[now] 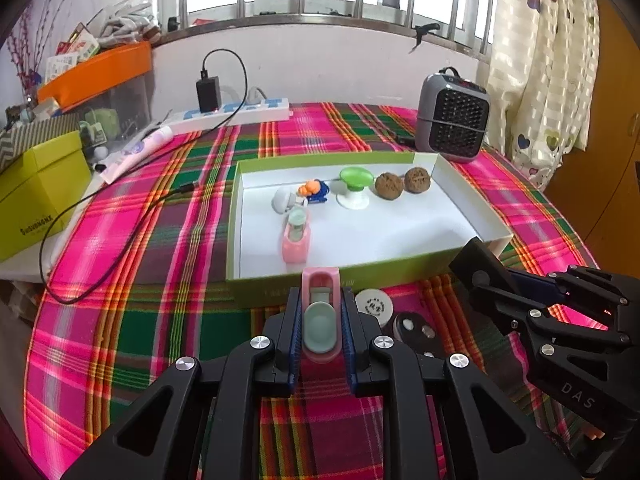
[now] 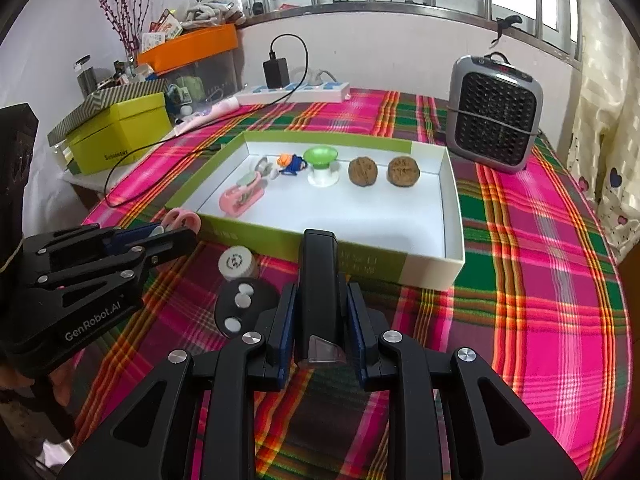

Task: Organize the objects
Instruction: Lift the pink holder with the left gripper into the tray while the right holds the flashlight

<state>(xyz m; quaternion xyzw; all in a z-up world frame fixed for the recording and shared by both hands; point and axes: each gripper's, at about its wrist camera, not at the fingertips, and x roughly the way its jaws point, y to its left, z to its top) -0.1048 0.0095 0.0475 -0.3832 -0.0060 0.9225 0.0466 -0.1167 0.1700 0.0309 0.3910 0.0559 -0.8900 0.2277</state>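
Left claw [image 1: 320,332] is closed on a small pink toy bathtub [image 1: 320,316] with a pale grey-green inside; its blue pads [image 1: 294,336] press on the two long sides. In the left wrist view this tub sits at the lower centre of the frame, just before the near wall of the green-edged box [image 1: 360,276]. Its long axis runs along the fingers, pointing up the frame toward the box.

Right claw [image 2: 320,328] grips a black rectangular bar [image 2: 319,280] (what it is I cannot tell) with a grey tip at the near end. The bar stands at the lower centre of the right wrist view, and its long axis also follows the fingers toward the box. In the left wrist view the right claw shows at the right edge [image 1: 560,312], slanting to the upper left.

Both claws tilt downward over the worktop [image 2: 540,280], which has a pink, green and orange checked cloth. Left claw appears at the left edge of the right wrist view [image 2: 176,236], pointing to the right.

Inside the white box floor, across the middle of the frame, lie a second pink tub [image 1: 296,236], a white piece [image 1: 283,200], a blue and orange figure [image 1: 314,191], a green-topped stand [image 1: 354,190] and two brown walnuts [image 1: 402,183]. Between the claws, on the cloth, rest a white round cap [image 2: 237,263] and a black plate with white dots [image 2: 240,304]. A grey heater [image 2: 494,112] stands at the upper right.
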